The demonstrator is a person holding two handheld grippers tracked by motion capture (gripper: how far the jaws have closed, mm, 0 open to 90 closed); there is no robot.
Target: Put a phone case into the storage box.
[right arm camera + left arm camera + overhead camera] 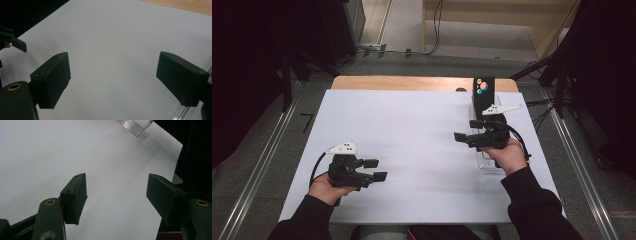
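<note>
Two grippers sit over the white table [412, 150], both with jaws spread and nothing between them. The left gripper [377, 170] hangs near the front left, well apart from everything. The right gripper [462, 137] hovers just above a clear plastic tray [486, 162] that lies near the table's right edge, in front of an upright black box [483, 95]. I'd judge the work is barely begun: the right hand seems to be lining up on the tray. Next it must turn its jaws toward the tray's rim before pinching.

Black sleeves, black hand-held gripper [373, 170] w/ cable, white top plate.
</note>
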